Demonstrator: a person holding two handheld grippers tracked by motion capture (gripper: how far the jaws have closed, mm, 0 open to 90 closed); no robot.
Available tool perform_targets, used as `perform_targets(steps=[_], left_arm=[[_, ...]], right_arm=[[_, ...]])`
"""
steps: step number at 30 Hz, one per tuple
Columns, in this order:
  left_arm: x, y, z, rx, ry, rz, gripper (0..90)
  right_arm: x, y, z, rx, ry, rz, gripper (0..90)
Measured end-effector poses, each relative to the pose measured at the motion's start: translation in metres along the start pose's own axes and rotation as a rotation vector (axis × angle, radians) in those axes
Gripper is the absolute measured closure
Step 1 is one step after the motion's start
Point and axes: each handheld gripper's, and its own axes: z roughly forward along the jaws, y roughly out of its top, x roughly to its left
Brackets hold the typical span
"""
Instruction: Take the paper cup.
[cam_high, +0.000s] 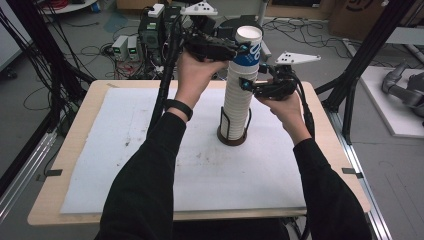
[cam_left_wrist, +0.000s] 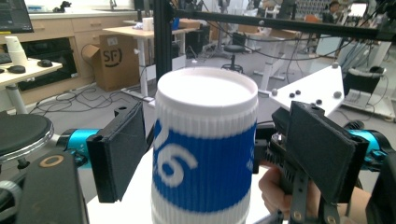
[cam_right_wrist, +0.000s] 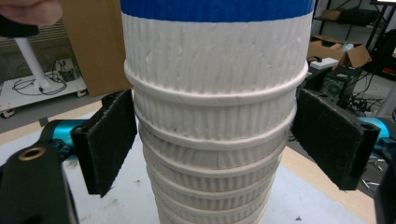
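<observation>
Black foam pads line both grippers, and each pair of jaws stands around the same tall column of nested paper cups. The left gripper (cam_high: 239, 48) sits at the very top of the column, its jaws spread to either side of the top cup (cam_left_wrist: 204, 144), a ribbed white cup with a blue band and white numerals. In the left gripper view the left pad (cam_left_wrist: 122, 149) lies right at the cup's wall, while the right pad stands just off it, so the jaws are fairly wide and not clamped. The right gripper (cam_high: 248, 85) sits lower, below the blue band, its jaws set either side of the cup stack (cam_right_wrist: 215, 140); in the right gripper view both pads (cam_right_wrist: 109, 140) show a slim gap from the rolled rims, so this one is also unclamped. Beneath the grippers the stack stands upright in a dark wire holder (cam_high: 232, 136) with a round base. That holder rests on a white mat (cam_high: 125, 165) covering a wooden table (cam_high: 70, 130).
</observation>
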Motion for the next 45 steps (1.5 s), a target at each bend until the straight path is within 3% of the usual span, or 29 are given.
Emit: perform_targets(steps=[5, 11, 16, 26, 33, 45], left_arm=[[0.001, 0.009, 0.012, 0.008, -0.002, -0.01, 20.6], [0.004, 0.008, 0.017, 0.016, 0.007, -0.02, 22.2], [0.006, 0.008, 0.019, 0.003, -0.001, -0.024, 29.6], [0.005, 0.01, 0.02, 0.007, 0.0, -0.014, 30.7], [0.003, 0.022, 0.013, -0.046, 0.008, 0.003, 30.8], [-0.009, 0.06, -0.011, -0.142, 0.025, 0.093, 30.9]], right_arm=[[0.0, 0.0, 0.0, 0.0, -0.002, -0.001, 14.8], [0.001, 0.0, 0.0, 0.001, -0.003, 0.0, 14.8], [0.001, 0.0, 0.0, 0.002, -0.005, 0.0, 14.8], [0.001, 0.0, 0.0, 0.002, -0.008, -0.002, 14.9], [0.002, 0.0, -0.001, 0.001, -0.01, 0.002, 14.9], [0.001, 0.0, -0.001, 0.001, -0.011, -0.005, 15.0]])
